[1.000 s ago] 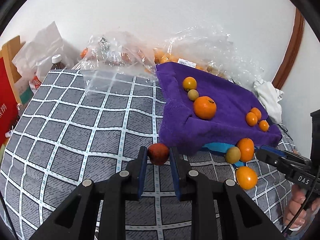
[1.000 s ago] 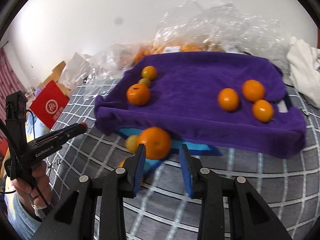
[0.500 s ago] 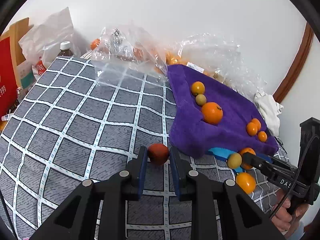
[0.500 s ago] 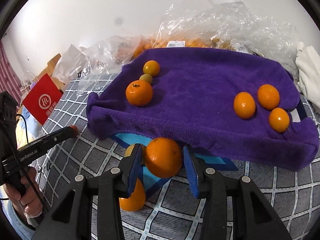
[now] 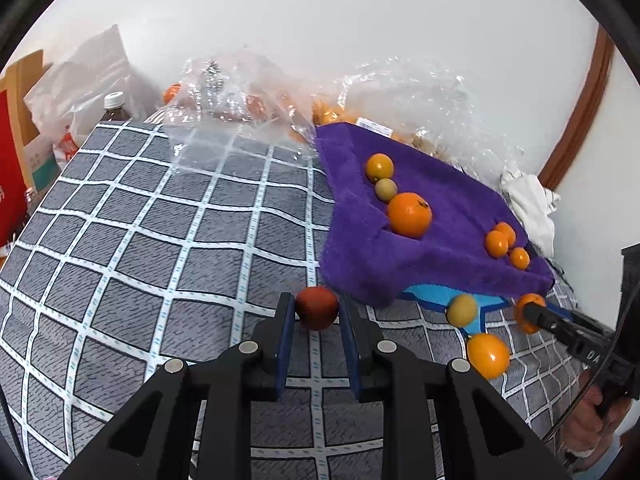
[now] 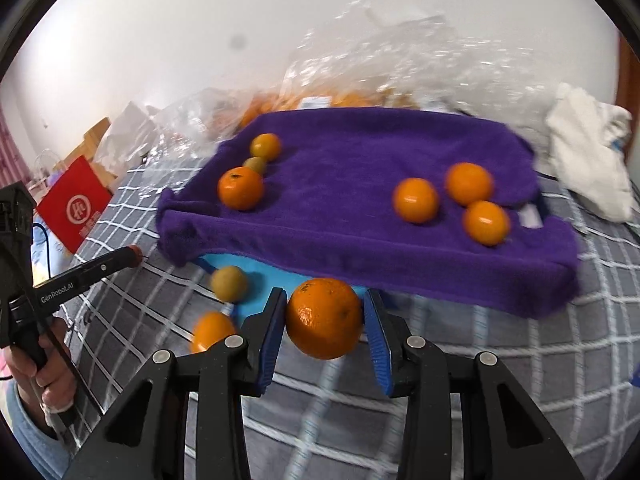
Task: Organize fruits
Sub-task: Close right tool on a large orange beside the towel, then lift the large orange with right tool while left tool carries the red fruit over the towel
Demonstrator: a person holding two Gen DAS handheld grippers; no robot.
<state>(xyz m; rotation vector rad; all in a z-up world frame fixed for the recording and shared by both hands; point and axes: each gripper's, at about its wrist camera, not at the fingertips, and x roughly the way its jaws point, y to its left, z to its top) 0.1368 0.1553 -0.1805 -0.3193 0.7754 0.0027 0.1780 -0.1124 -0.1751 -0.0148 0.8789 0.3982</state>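
Closing right gripper [image 6: 324, 320] jaws are seated on an orange [image 6: 323, 316] before the purple towel [image 6: 360, 216]; left gripper [image 5: 316, 312] clamps a red fruit [image 5: 317, 307]. Off-centre pads risk rollout.

left tool [image 5: 316, 316] clamping red fruit [image 5: 317, 307], checked cloth [image 5: 160, 240]

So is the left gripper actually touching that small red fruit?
Touching. The left wrist view shows the left gripper with both blue pads pressed against the small red fruit, no gap either side.
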